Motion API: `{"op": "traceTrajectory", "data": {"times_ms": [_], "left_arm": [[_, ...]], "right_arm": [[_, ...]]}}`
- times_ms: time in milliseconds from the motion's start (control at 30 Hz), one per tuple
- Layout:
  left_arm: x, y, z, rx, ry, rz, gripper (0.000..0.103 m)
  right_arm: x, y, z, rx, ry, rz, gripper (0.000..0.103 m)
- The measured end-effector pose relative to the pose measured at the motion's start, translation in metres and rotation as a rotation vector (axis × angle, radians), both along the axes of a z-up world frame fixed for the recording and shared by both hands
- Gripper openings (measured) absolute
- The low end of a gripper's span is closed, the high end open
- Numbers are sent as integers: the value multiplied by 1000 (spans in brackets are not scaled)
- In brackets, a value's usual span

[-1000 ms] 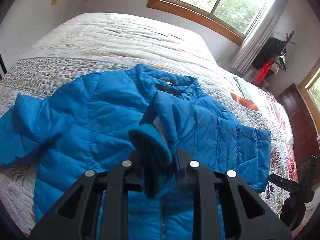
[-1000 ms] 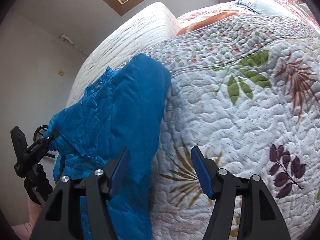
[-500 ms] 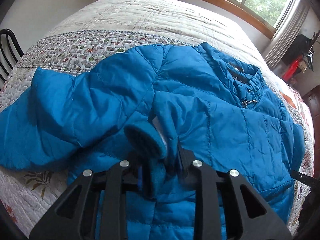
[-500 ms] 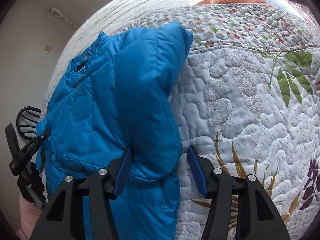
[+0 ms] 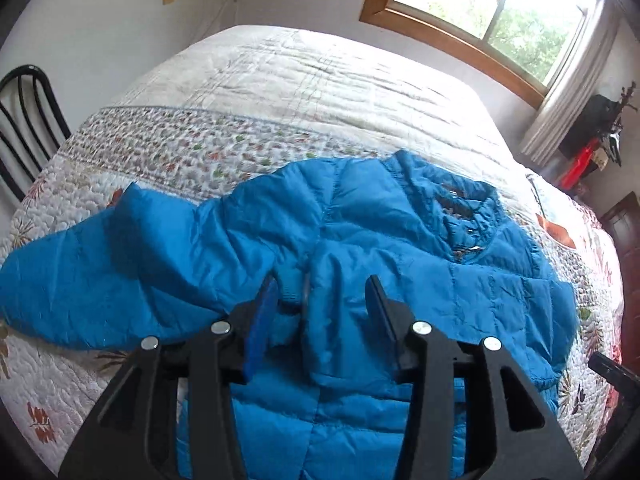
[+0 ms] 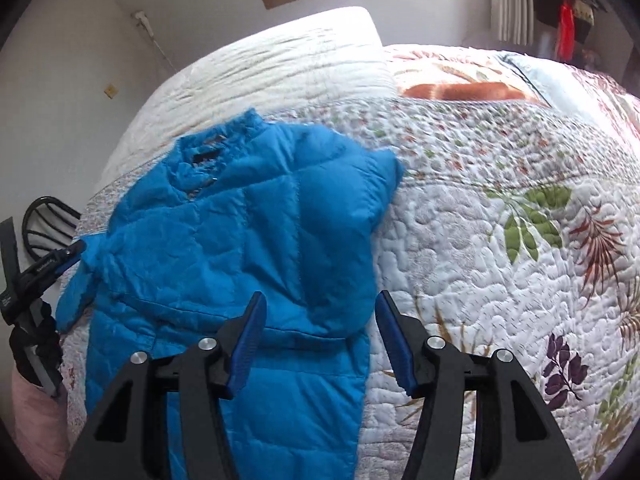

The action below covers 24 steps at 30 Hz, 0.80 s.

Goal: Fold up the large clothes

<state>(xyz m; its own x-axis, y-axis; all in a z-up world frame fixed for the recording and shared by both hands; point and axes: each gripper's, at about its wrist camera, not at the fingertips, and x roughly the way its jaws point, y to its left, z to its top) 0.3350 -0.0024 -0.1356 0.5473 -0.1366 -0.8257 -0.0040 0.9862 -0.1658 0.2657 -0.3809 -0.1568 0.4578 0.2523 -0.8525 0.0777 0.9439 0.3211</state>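
My left gripper [image 5: 322, 312] jaws are opening off the blue quilted puffer jacket's [image 5: 360, 240] cuff; my right gripper [image 6: 318, 338] hangs released above it.

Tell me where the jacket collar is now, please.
In the left wrist view, the collar sits right of centre at the blue jacket's far end, toward the window.

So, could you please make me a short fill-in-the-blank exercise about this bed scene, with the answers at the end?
1. The jacket on the bed is ____ in colour.
2. The jacket lies on a quilt printed with ____.
3. Behind the bed, daylight comes through a ____ with a wooden frame.
4. At the bed's edge stands a black metal ____.

Missing words: blue; leaves; window; chair
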Motion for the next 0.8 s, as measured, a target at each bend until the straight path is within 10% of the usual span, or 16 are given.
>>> {"op": "traceTrajectory", "data": {"times_ms": [400,800], "left_arm": [[2,-88,-86,72,206,-174,47],[-7,-82,-97,86,175,-206,48]], "right_arm": [[39,71,-71,-57,148,95,55],[39,83,-85,-132,123,85,55]]}}
